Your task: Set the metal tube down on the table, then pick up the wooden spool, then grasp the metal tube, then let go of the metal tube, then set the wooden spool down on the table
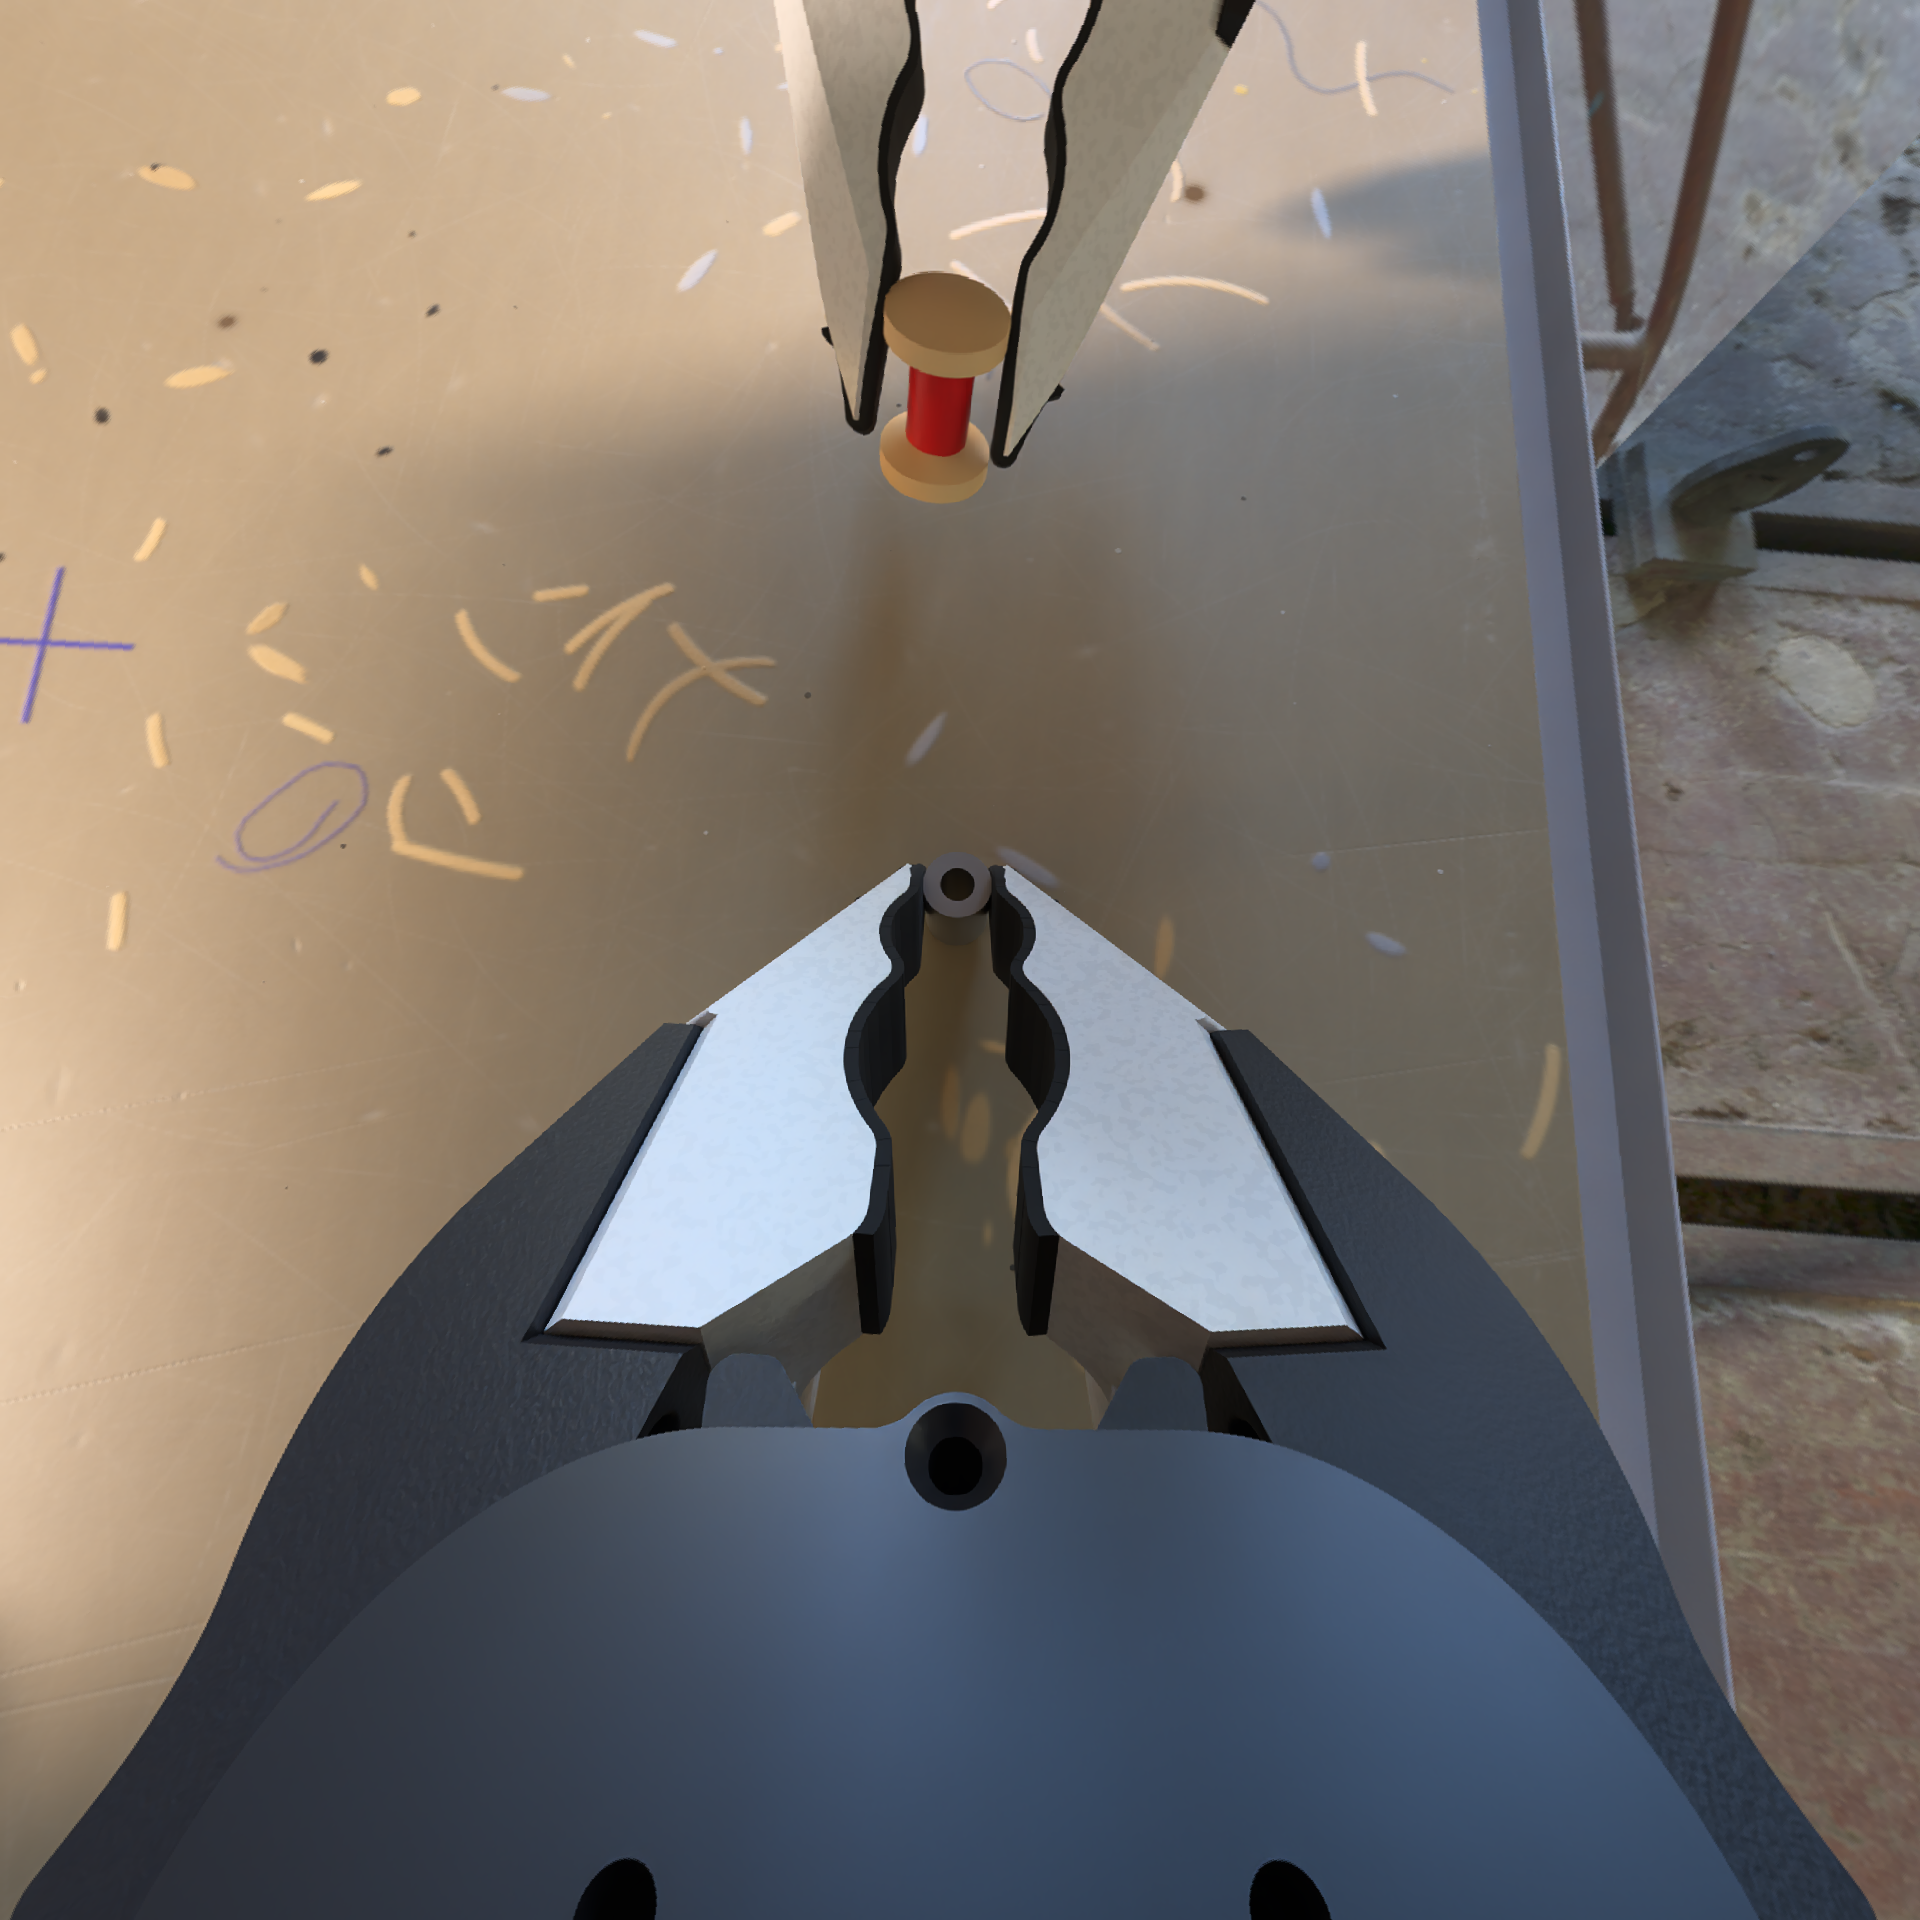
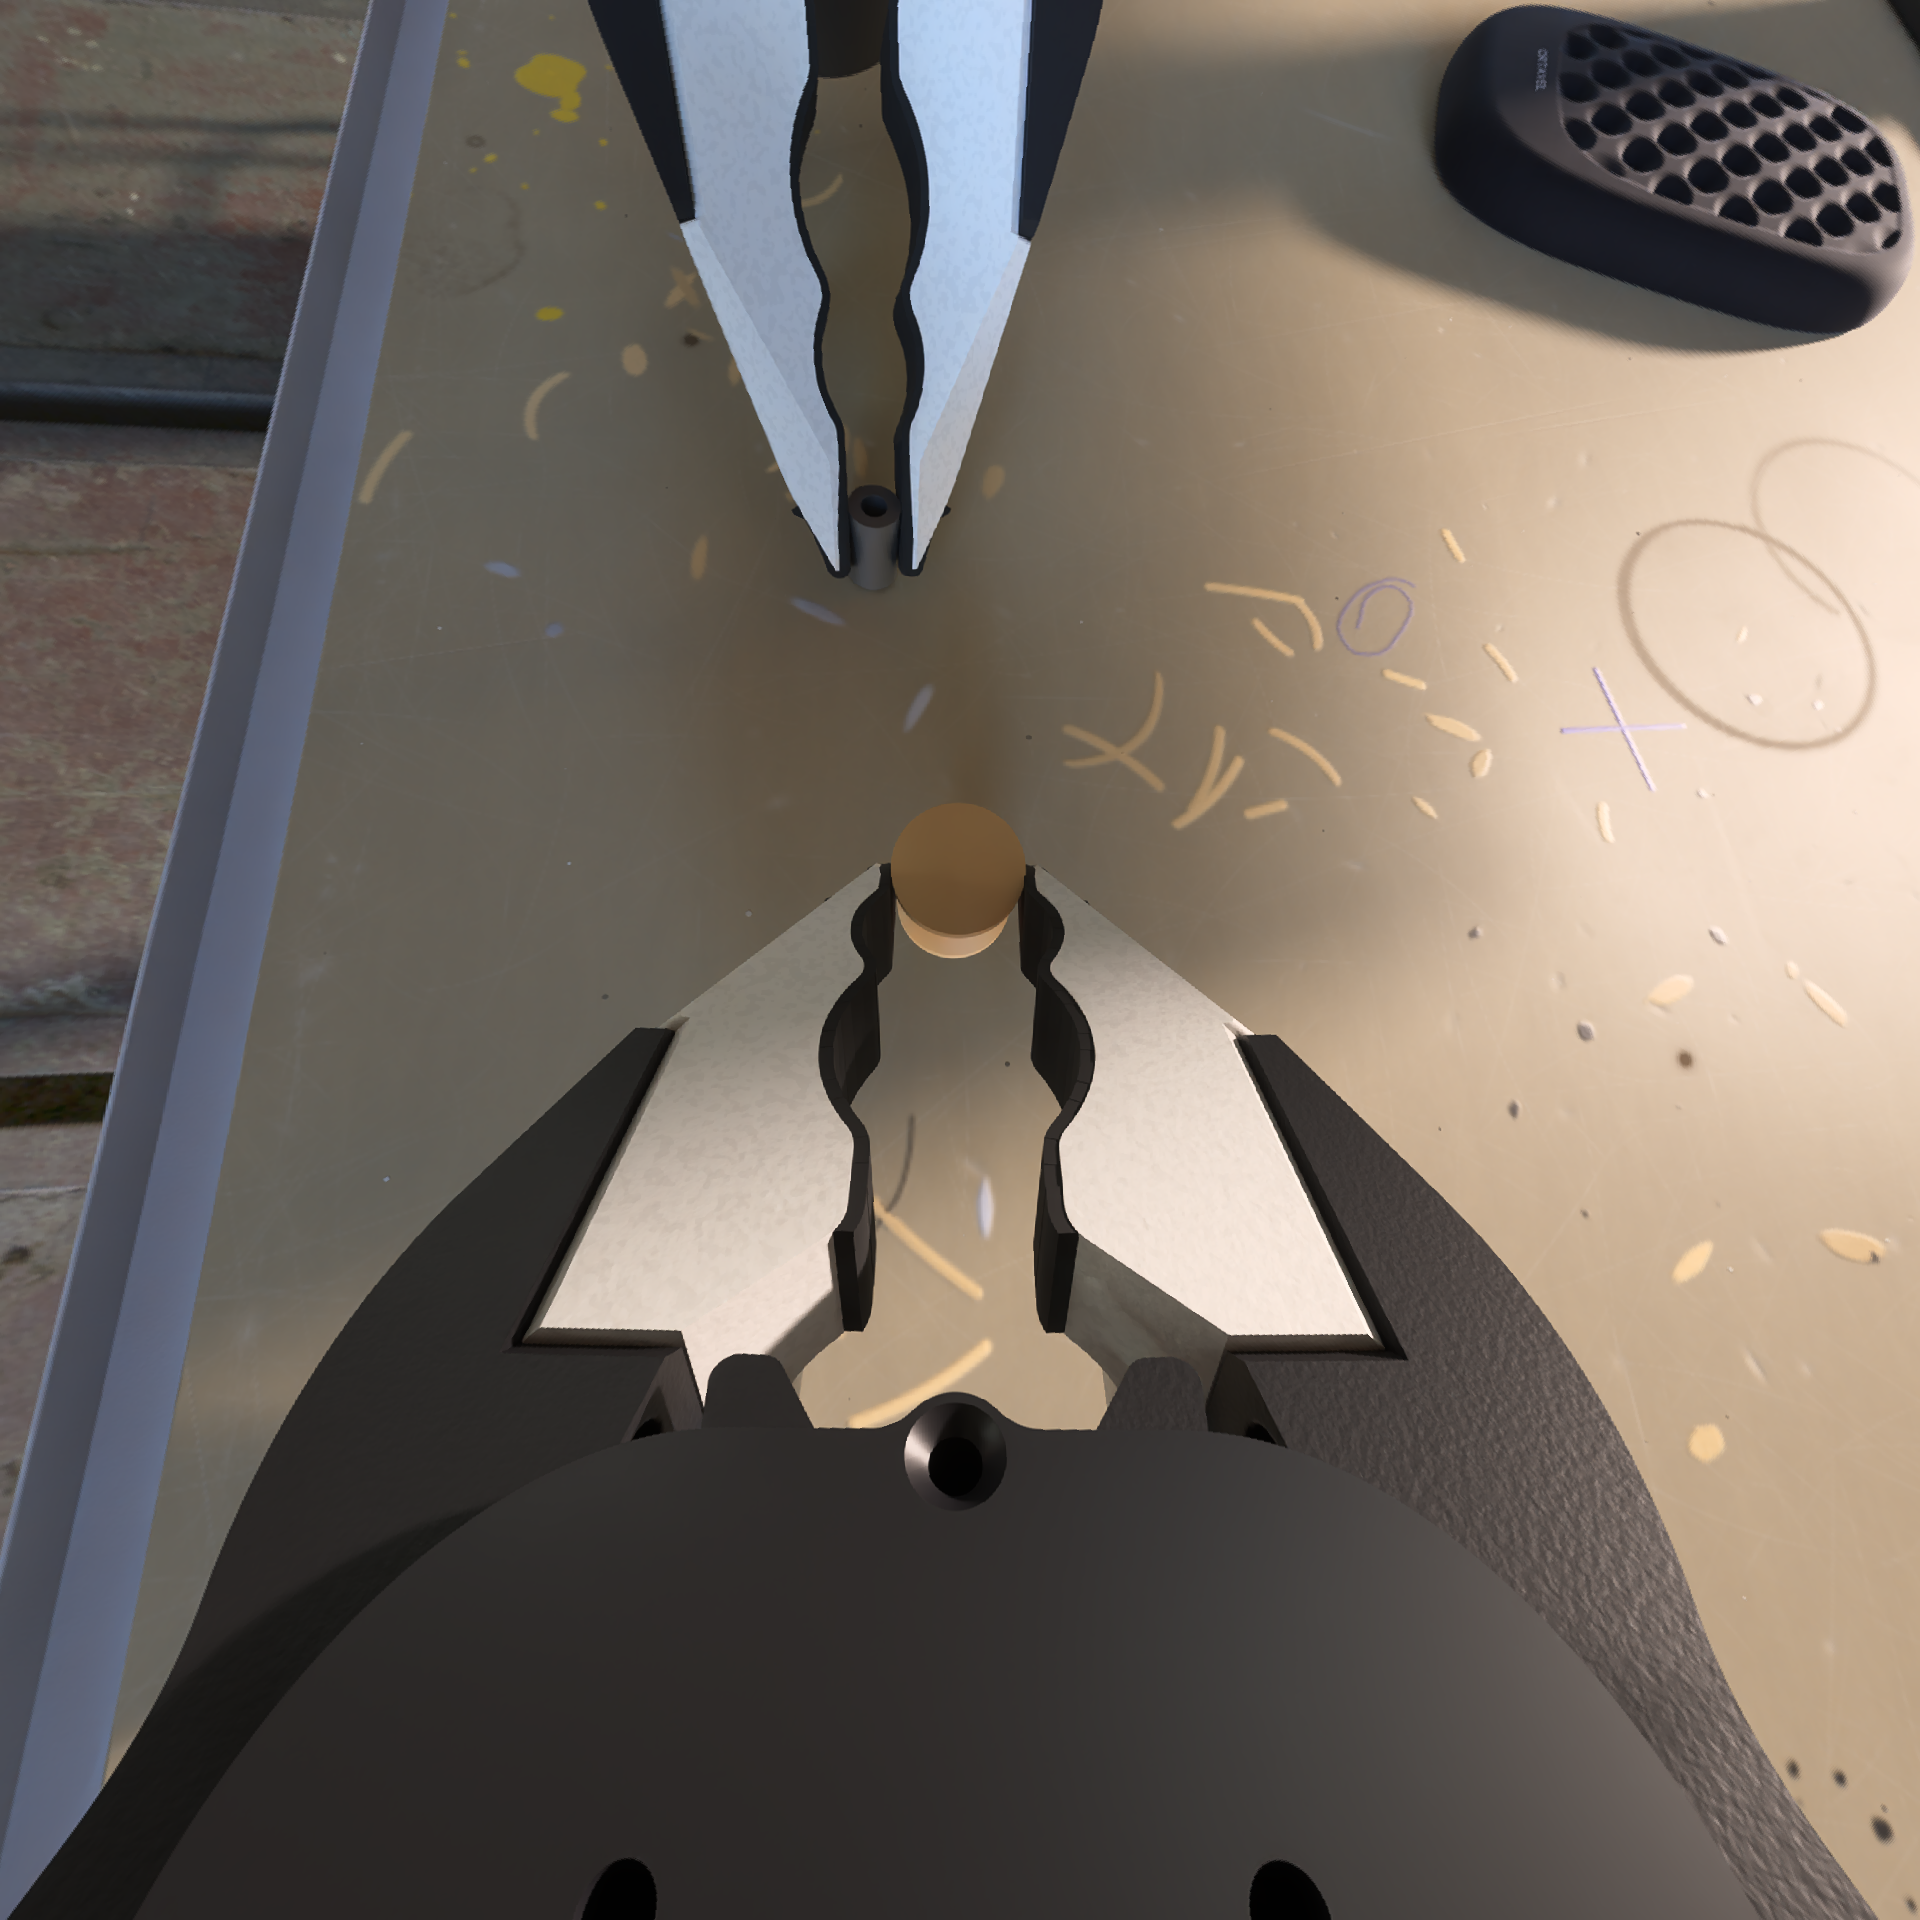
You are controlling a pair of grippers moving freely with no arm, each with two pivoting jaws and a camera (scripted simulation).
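On the table (image 1: 520, 1039), near its rimmed edge: both grippers face each other, tips down, each with one small part between its fingers.
Left gripper (image 1: 956, 883): fingers drawn nearly together on the metal tube (image 1: 956, 886); pads press both sides of it at the very tips.
Metal tube: upright, bore facing up. From the right wrist view its foot (image 2: 872, 540) looks at or just above the table; I cannot tell whether it touches.
Right gripper (image 2: 958, 883): fingers set a moderate gap apart, closed against the wooden spool (image 2: 958, 868) at the tips.
Wooden spool: upright, red core between two pale flanges. From the left wrist view (image 1: 940, 390) the fingers flank the red core and the lower flange sits below the tips. Lifted or resting: cannot tell; the shadow under it merges with the table.
Separation: tube and spool stand apart, bare scuffed table between them.
Other item: dark perforated pad (image 2: 1673, 166) at the far side, well apart from both, not involved.
Step in hand (judgement): spool taken up, tube gripped, so this reads as the "grasp the metal tube" stage, or just at its end.
Next move calls for: left fingers to spread enough to free the tube without tipping it, since it is narrow and tall and would topple easily; right gripper holds steady meanwhile.
After that: lower the spool flat onto its bottom flange, then open.
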